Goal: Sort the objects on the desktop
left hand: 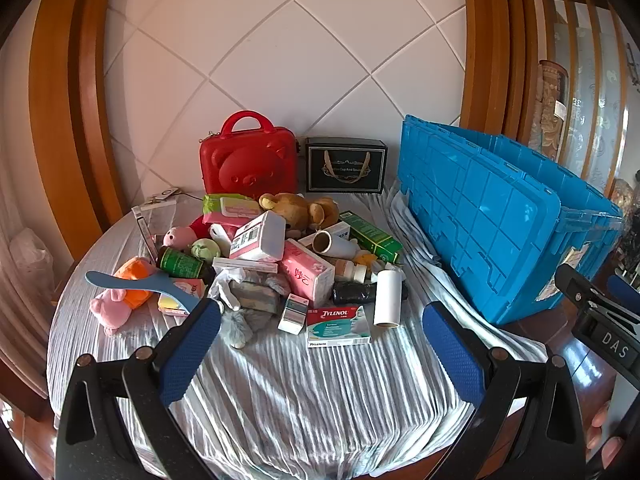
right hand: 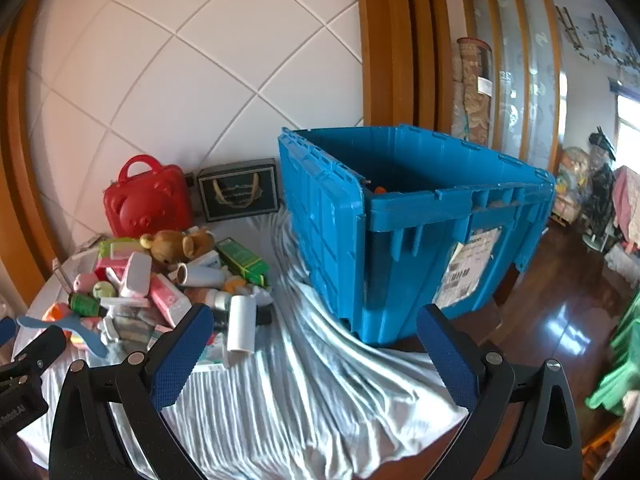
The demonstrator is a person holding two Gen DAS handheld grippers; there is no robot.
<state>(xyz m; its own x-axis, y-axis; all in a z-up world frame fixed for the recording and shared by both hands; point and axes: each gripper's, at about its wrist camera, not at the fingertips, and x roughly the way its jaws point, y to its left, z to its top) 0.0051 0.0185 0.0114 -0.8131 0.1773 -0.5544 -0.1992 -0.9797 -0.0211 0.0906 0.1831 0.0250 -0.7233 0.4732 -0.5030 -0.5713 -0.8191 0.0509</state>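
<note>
Both grippers tilt downward over the table, side by side. The left gripper (left hand: 320, 344) has its jaws spread as wide as they go, nothing between them; ahead of its fingers (left hand: 192, 344) lies the pile of objects (left hand: 280, 264), a Tylenol box (left hand: 338, 326) nearest. The right gripper (right hand: 316, 352) is just as wide and empty, the blue crate (right hand: 420, 216) straight ahead, the pile off beyond its left finger. A rumpled pale cloth (left hand: 304, 392) covers the table. White tiled wall (left hand: 280, 60) behind; dark glossy floor (right hand: 560, 320) on the right.
</note>
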